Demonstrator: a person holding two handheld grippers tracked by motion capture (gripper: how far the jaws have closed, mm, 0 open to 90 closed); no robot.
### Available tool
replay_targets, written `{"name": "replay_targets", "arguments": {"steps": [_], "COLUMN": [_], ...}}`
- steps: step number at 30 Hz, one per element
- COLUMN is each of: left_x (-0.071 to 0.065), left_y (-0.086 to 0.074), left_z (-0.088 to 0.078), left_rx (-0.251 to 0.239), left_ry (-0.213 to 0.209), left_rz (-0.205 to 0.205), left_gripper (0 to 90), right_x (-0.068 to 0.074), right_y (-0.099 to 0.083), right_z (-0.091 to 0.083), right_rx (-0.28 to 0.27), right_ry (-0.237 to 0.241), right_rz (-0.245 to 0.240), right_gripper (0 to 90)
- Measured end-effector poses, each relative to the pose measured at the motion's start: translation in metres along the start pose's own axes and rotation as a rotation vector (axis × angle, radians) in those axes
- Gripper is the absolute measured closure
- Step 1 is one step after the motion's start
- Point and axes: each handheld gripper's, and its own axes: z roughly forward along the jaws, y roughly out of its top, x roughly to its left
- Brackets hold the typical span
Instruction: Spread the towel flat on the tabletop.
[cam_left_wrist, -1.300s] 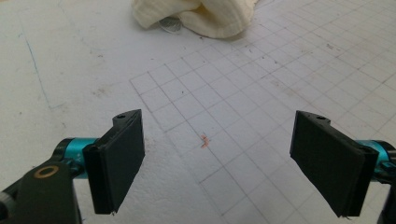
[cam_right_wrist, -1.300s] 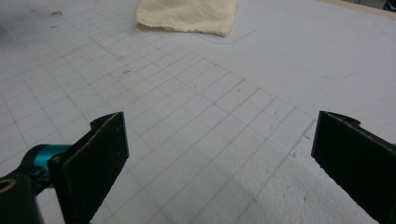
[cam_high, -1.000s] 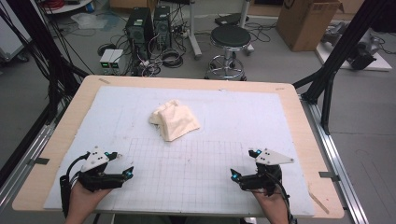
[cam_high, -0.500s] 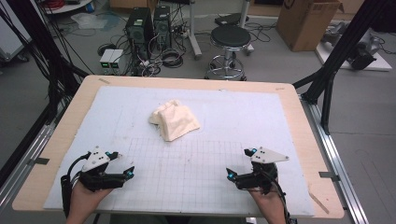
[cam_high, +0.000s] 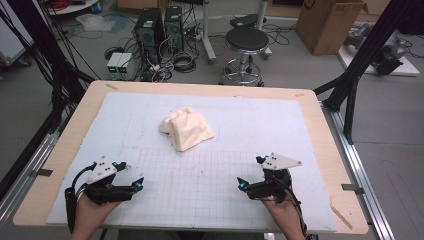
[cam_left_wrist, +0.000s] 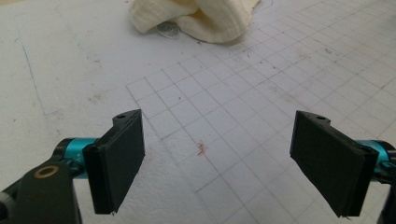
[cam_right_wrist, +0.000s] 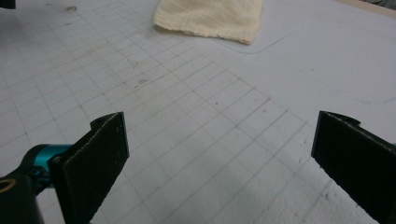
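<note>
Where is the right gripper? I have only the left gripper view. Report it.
Observer: The right gripper is at the near right of the mat, about level with the left gripper.
Operator: Give me its jaws.
Observer: Wide apart, with nothing between them, as its own view shows.
Operator: Now the cloth. I get just its near edge.
Observer: The cloth is one crumpled heap near mid-mat, apart from both grippers.
</note>
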Motion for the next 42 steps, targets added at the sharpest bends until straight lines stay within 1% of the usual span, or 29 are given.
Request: {"name": "replay_targets", "arguments": {"steps": [2,3,4,5,6,7,8,10,11,12,13,15,16,17,18,19,20,21,22,25,28,29,30,32,34,39,40,41,42], "left_x": [0.0,0.0,0.0,0.0,0.0,0.0,0.0,0.0,0.0,0.0,0.001,0.001,0.001,0.001,0.001,0.001,0.001,0.001,0.001,0.002,0.002,0.003,0.003,0.004,0.004,0.006,0.006,0.006,0.006], "left_y": [0.0,0.0,0.0,0.0,0.0,0.0,0.0,0.0,0.0,0.0,0.0,0.001,0.001,0.001,0.001,0.0,0.001,0.001,0.001,0.001,0.001,0.001,0.001,0.001,0.001,0.001,0.001,0.001,0.001], "left_z": [0.0,0.0,0.0,0.0,0.0,0.0,0.0,0.0,-0.001,-0.001,-0.001,-0.001,-0.002,-0.002,-0.002,-0.002,-0.002,-0.002,-0.002,-0.002,-0.002,-0.002,-0.002,-0.002,-0.002,-0.002,-0.002,-0.002,-0.002], "left_rx": [-0.003,-0.003,-0.003,-0.004,-0.004,-0.004,-0.007,-0.008,-0.009,-0.009,-0.007,-0.012,-0.013,-0.014,-0.016,-0.017,-0.016,-0.016,-0.019,-0.016,-0.022,-0.019,-0.022,-0.018,-0.022,-0.025,-0.026,-0.026,-0.026], "left_ry": [0.003,0.003,0.002,0.004,0.002,0.001,0.001,0.0,0.003,0.004,0.0,0.002,0.003,0.003,0.004,0.004,0.004,0.005,0.004,0.003,0.003,0.005,0.006,0.005,0.008,0.009,0.009,0.009,0.008], "left_rz": [-0.005,-0.005,-0.004,-0.006,-0.004,-0.003,-0.007,-0.008,-0.005,-0.004,-0.001,-0.004,-0.006,-0.004,-0.007,-0.009,-0.007,-0.008,-0.007,-0.004,-0.009,-0.006,-0.011,-0.008,-0.011,-0.013,-0.013,-0.014,-0.014], "left_gripper": [18.3,18.3,18.3,18.3,18.3,18.3,18.3,18.3,18.3,18.3,18.3,18.3,18.3,18.3,18.3,18.3,18.3,18.3,18.3,18.3,18.3,18.3,18.3,18.3,18.3,18.3,18.3,18.3,18.3], "right_x": [0.0,0.0,0.0,0.0,0.0,0.0,-0.001,-0.001,-0.001,0.0,0.0,0.0,0.0,0.0,0.0,0.0,0.001,0.002,0.002,0.003,0.003,0.003,0.003,0.003,0.004,0.006,0.008,0.008,0.009], "right_y": [0.007,0.007,0.013,0.013,0.02,0.02,0.027,0.035,0.035,0.042,0.042,0.048,0.051,0.054,0.06,0.06,0.064,0.071,0.071,0.082,0.091,0.097,0.097,0.102,0.108,0.123,0.129,0.129,0.132], "right_z": [0.004,0.004,0.007,0.007,0.011,0.011,0.016,0.021,0.021,0.027,0.027,0.034,0.037,0.041,0.048,0.048,0.052,0.06,0.06,0.072,0.087,0.097,0.097,0.107,0.118,0.139,0.147,0.147,0.151], "right_rx": [-0.003,-0.003,-0.01,-0.01,-0.006,-0.006,-0.007,-0.008,-0.008,-0.012,-0.012,-0.012,-0.01,-0.017,-0.02,-0.02,-0.02,-0.029,-0.029,-0.036,-0.026,-0.02,-0.02,-0.012,-0.01,-0.005,-0.008,-0.008,-0.004], "right_ry": [0.008,0.008,0.017,0.017,0.021,0.021,0.029,0.04,0.04,0.044,0.044,0.049,0.054,0.055,0.066,0.066,0.071,0.071,0.071,0.083,0.089,0.084,0.084,0.076,0.082,0.099,0.097,0.097,0.103], "right_rz": [-0.004,-0.004,-0.01,-0.01,-0.012,-0.012,-0.015,-0.016,-0.016,-0.023,-0.023,-0.028,-0.024,-0.023,-0.024,-0.024,-0.027,-0.033,-0.033,-0.03,-0.032,-0.035,-0.035,-0.03,-0.022,-0.022,-0.027,-0.027,-0.026], "right_gripper": [3.3,3.3,3.2,3.2,3.3,3.3,3.3,3.3,3.3,3.3,3.3,3.3,3.5,4.4,4.7,4.7,4.7,4.8,4.8,5.2,5.2,5.2,5.2,5.4,6.3,6.7,7.8,7.8,7.8]}}
